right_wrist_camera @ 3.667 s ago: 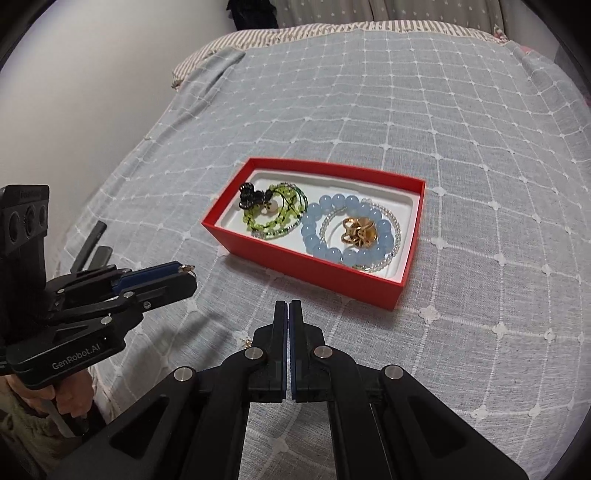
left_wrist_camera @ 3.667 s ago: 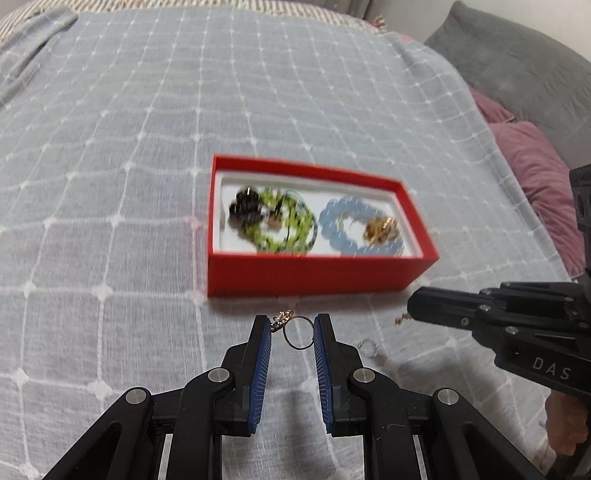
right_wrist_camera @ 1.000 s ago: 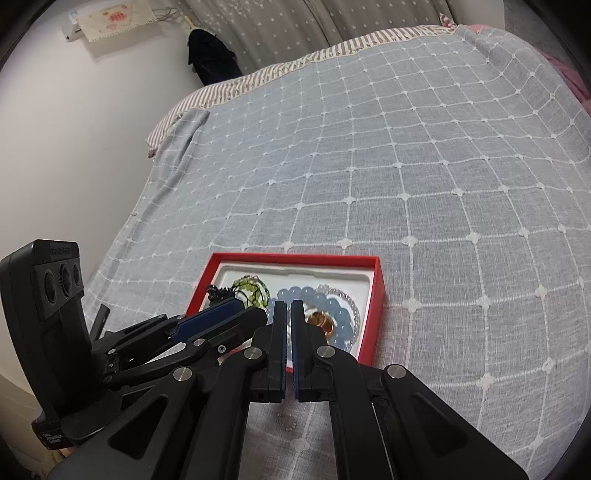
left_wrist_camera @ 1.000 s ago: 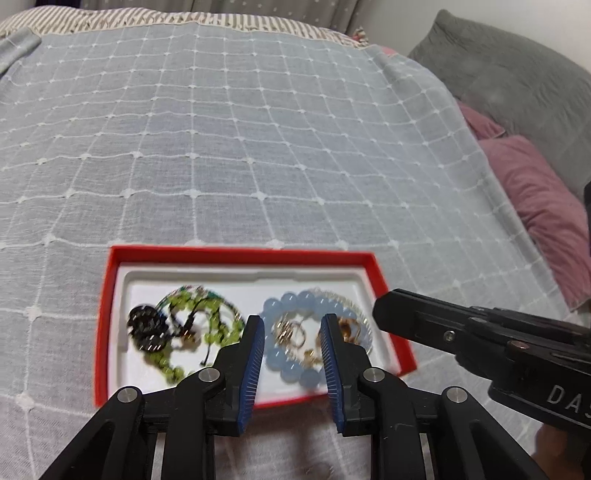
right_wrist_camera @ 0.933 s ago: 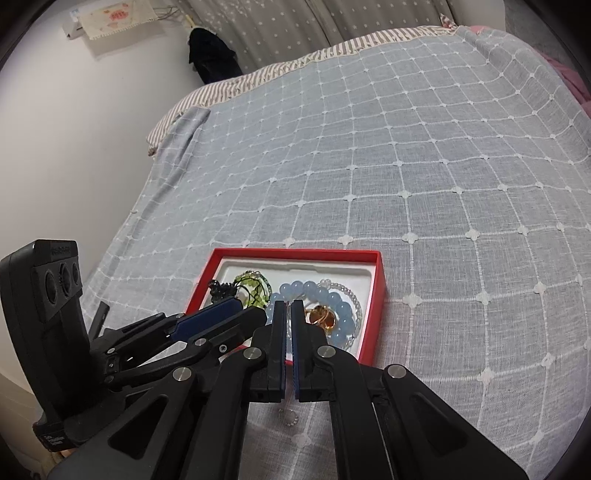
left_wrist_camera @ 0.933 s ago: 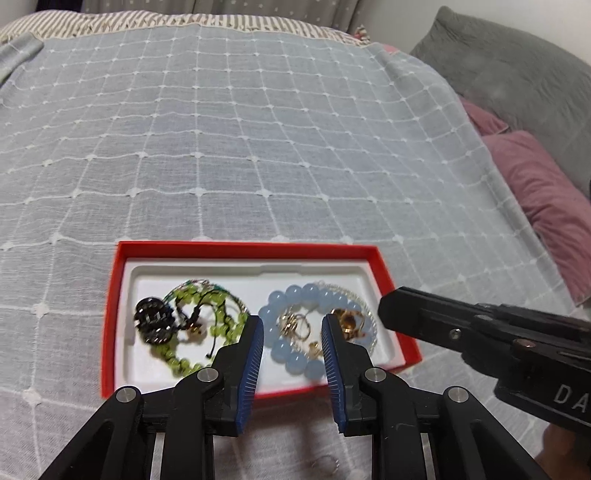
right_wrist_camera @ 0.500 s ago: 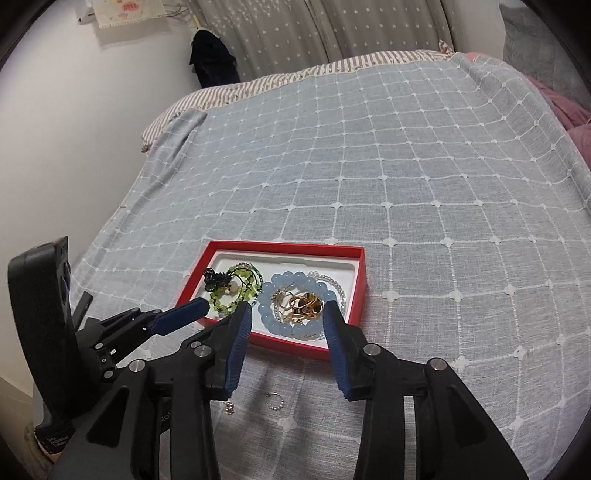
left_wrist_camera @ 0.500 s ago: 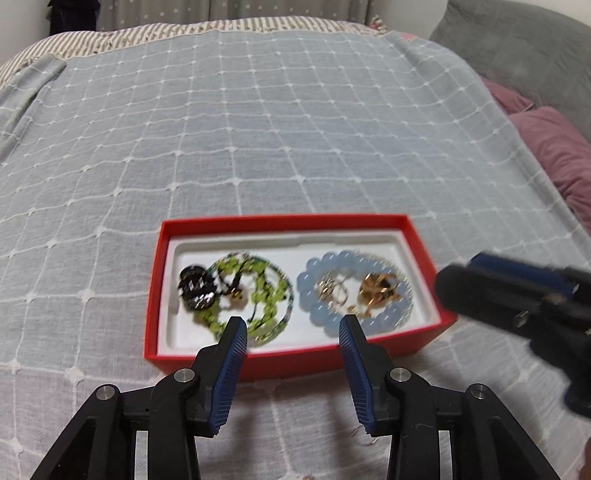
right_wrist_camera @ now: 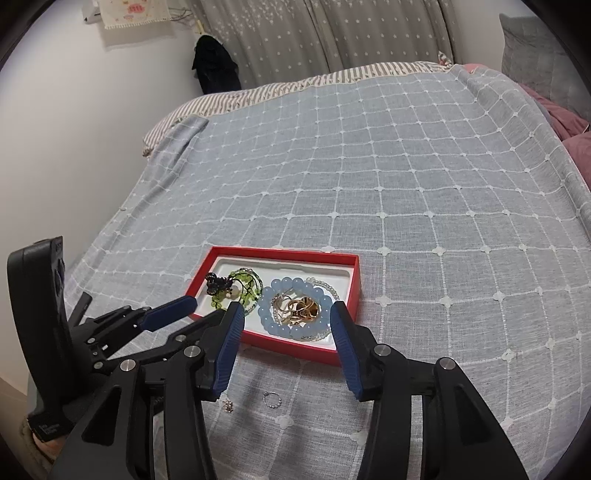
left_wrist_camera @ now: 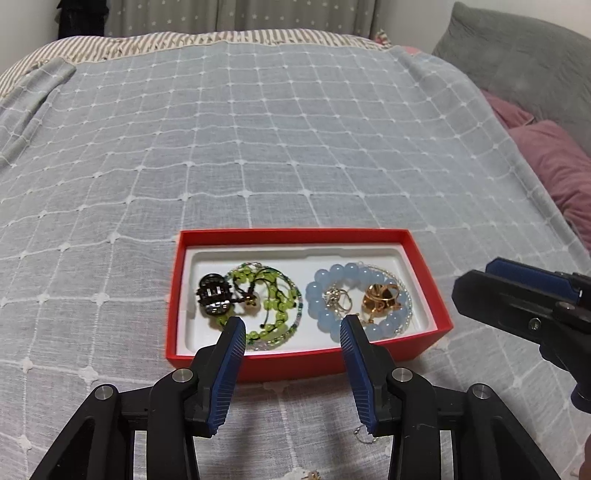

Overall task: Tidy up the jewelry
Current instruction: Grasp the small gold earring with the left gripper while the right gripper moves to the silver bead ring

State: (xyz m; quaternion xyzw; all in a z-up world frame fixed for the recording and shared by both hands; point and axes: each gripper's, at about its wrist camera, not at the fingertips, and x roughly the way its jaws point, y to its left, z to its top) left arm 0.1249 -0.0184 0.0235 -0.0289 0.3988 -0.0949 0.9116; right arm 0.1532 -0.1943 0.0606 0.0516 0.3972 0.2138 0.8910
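Observation:
A red box (left_wrist_camera: 295, 235) (right_wrist_camera: 284, 253) with a white liner lies on the grey checked bedspread (left_wrist_camera: 258, 147). Inside are a black hair clip (left_wrist_camera: 214, 295), a green bead bracelet (left_wrist_camera: 273, 302), a blue bead bracelet (left_wrist_camera: 317, 295) (right_wrist_camera: 266, 310) and gold rings (left_wrist_camera: 380, 297) (right_wrist_camera: 306, 308). My left gripper (left_wrist_camera: 292, 321) hovers open over the box's near edge, empty. My right gripper (right_wrist_camera: 287, 306), its jaws opening with nothing between them, hangs just right of the box (left_wrist_camera: 517, 291). A small beaded ring (right_wrist_camera: 272, 399) and a charm (right_wrist_camera: 228, 406) lie loose in front of the box.
Pink pillows (left_wrist_camera: 554, 166) and a grey cushion (left_wrist_camera: 517, 66) lie at the right edge of the bed. A white wall (right_wrist_camera: 74, 129) runs along the left side, with curtains (right_wrist_camera: 332, 33) behind. A thin chain piece (left_wrist_camera: 364, 435) rests under my left gripper.
Both grippers have opened; the right one was shut a second ago. Both have drawn back from the box. The gold ring held earlier by the left gripper now lies in the box.

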